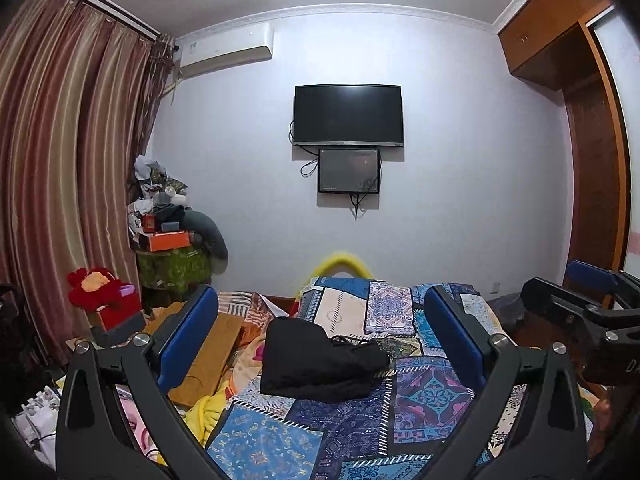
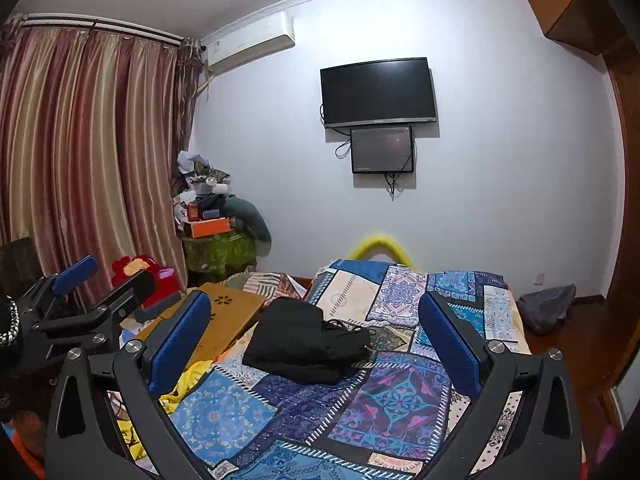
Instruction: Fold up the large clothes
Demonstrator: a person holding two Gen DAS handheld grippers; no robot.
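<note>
Garment (image 1: 320,360), black, folded, lies on patchwork bedspread (image 1: 432,396) ahead of both grippers, untouched. Left gripper (image 1: 320,344) and right gripper (image 2: 316,340): jaws spread wide, empty.

Bed (image 1: 424,396), blue patchwork cover: one folded black garment (image 1: 320,364) near centre; wooden board (image 1: 208,356) and yellow cloth (image 1: 208,412) along left edge.

Pale wall (image 1: 460,160), striped curtains (image 1: 60,160), perhaps a wardrobe (image 1: 592,160) right
</note>
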